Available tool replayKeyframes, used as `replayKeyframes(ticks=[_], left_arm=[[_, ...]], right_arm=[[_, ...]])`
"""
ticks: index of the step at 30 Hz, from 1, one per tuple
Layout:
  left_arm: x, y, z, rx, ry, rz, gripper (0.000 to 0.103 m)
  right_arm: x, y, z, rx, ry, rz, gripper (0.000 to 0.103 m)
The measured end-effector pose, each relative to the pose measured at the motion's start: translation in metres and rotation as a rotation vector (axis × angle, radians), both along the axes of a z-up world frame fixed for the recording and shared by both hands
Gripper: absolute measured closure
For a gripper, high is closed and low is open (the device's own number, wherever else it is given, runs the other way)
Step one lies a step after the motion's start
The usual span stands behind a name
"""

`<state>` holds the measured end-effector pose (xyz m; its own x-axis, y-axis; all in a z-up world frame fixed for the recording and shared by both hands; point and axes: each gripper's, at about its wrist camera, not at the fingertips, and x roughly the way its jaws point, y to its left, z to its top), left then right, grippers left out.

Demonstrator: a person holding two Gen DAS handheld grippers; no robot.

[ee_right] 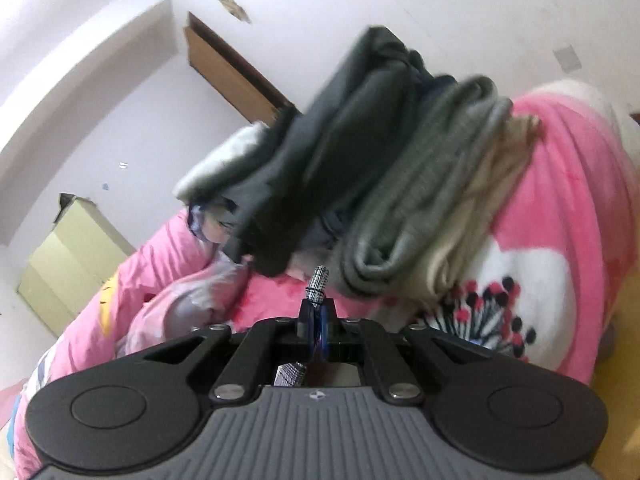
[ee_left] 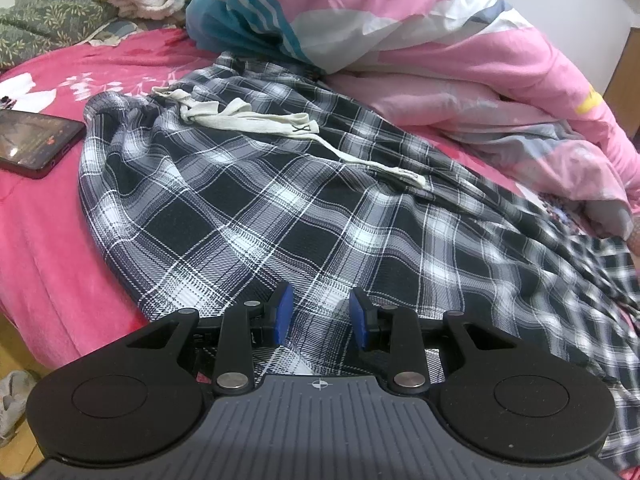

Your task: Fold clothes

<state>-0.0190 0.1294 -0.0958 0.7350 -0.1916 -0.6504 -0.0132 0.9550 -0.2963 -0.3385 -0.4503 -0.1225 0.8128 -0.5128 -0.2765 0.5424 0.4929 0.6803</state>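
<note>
Bed: pink floral bedsheet (ee_left: 60, 216) under plaid trousers (ee_left: 224, 200).
Left gripper (ee_left: 320, 316): jaws apart, over plaid, grasping nothing.
Right gripper (ee_right: 318, 322): clenched on a fold of plaid cloth (ee_right: 319, 280).

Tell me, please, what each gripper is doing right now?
Left gripper: open above the plaid trousers.
Right gripper: shut on a pinch of plaid fabric.

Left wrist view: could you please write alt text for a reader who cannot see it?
Plaid trousers with a pale drawstring lie spread on a pink bed sheet. The left gripper hovers over their near edge, blue pads apart. A phone lies at left; a pink quilt is bunched behind.
</note>
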Motion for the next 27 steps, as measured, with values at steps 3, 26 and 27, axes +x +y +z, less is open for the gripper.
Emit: replayKeyframes(ticks=[3,26,27], left_arm=[[0.0,0.001,0.0,-0.009,-0.001,-0.001,0.073],[-0.027,0.073,-0.001,-0.324,0.036,0.125,0.063],[-0.026,0.074,-0.003,-0.342,0.035,0.131,0.063]], right_arm=[[-0.004,-0.002,-0.004,0.0,0.046,0.0,0.1],[0.016,0.035,-0.051,0.45,0.066,0.319,0.074],[0.015,0.033,-0.051,0.461,0.052,0.324,0.074]])
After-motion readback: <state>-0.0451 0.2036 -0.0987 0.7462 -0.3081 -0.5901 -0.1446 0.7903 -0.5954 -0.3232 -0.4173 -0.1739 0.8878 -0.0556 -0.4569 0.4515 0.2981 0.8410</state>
